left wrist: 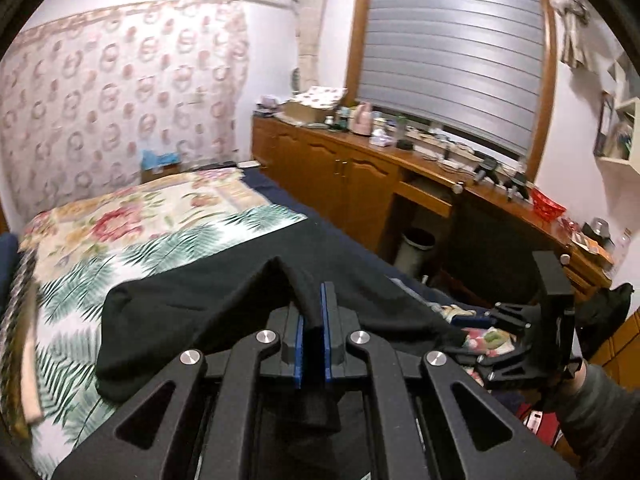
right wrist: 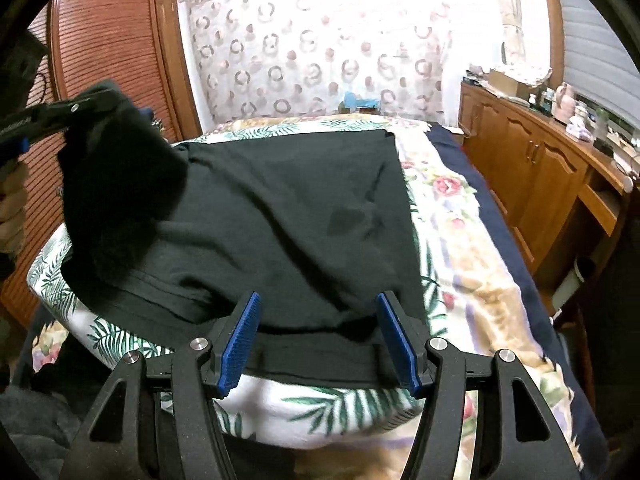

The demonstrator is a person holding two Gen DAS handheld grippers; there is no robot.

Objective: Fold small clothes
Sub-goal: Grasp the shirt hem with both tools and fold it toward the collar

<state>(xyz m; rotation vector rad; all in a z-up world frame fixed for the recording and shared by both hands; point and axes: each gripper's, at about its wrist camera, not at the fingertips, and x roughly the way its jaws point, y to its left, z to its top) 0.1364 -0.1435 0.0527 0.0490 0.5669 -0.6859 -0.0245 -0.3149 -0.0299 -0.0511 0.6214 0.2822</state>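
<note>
A black garment (right wrist: 280, 216) lies spread on the bed's leaf-print cover (right wrist: 344, 404). My left gripper (left wrist: 314, 312) is shut on a fold of the black garment (left wrist: 208, 312) and lifts that part above the bed; it also shows at the far left of the right wrist view (right wrist: 92, 100), holding the raised cloth. My right gripper (right wrist: 318, 320) is open, its blue pads either side of the garment's near hem, just above it. In the left wrist view the right gripper (left wrist: 516, 336) sits at the right, over the bed's edge.
The bed carries a floral quilt (left wrist: 120, 216) and dark blue sheet (right wrist: 492, 208). A wooden cabinet run (left wrist: 360, 168) with cluttered top stands along the window wall. A bin (left wrist: 416, 248) is under the desk. A wooden wardrobe (right wrist: 112, 40) stands left.
</note>
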